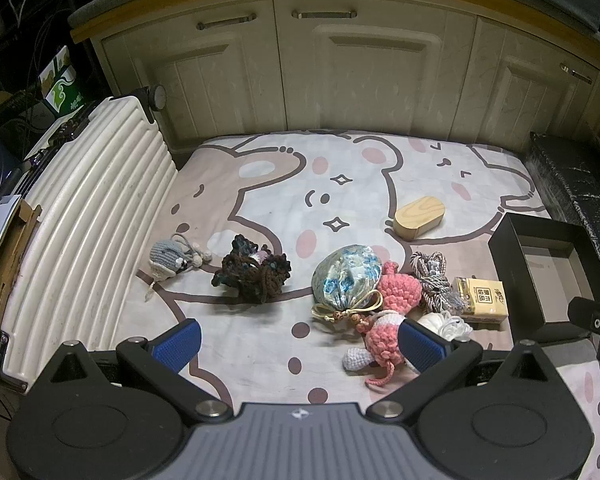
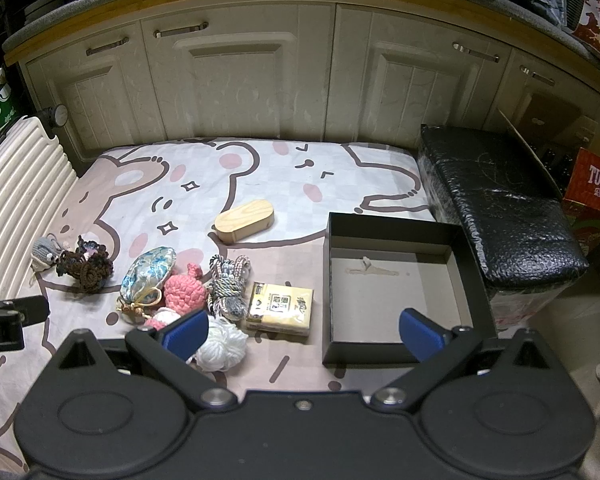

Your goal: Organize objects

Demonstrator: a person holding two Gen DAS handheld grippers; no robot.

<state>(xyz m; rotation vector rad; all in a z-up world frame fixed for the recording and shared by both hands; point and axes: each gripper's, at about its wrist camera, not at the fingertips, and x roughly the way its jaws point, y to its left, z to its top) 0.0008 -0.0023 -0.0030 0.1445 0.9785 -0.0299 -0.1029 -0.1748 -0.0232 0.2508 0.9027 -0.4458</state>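
Nearest the lens in the left wrist view, left gripper [image 1: 300,342] spread wide, blue pads [image 1: 179,343] apart and holding nothing, hovering over the cartoon bear sheet [image 1: 260,344]. Likewise the right gripper [image 2: 304,330] in its own view, jaws wide and empty, its left pad in front of a white yarn ball [image 2: 224,346] and its right pad over the near rim of the open black box [image 2: 396,288]. Box empty apart from a pale scrap stuck to its floor, perhaps tape, though too small to tell. At 9 o'clock of the box, just beside it, a yellow tissue pack [image 2: 280,309]; touching that at its 10 o'clock, a coiled grey-and-pink cord [image 2: 227,286]. Further toward 9 o'clock, a pink crochet toy [image 2: 182,290] pressed against a blue brocade drawstring pouch [image 2: 148,274], gold cords trailing toward the camera. Well apart at 9 o'clock, a dark brown crochet piece [image 2: 86,266] with a small grey crochet mouse [image 2: 44,258] touching its far-left side, close to the ribbed white suitcase [image 2: 16,184]. Beyond the cluster at 12 o'clock, alone on the sheet, an oval wooden box [image 2: 245,221], lid closed. At 2 o'clock of the black box, a black padded stool [image 2: 500,200]. Farthest back, cream cabinet doors [image 2: 236,80] under a wooden-edged counter.
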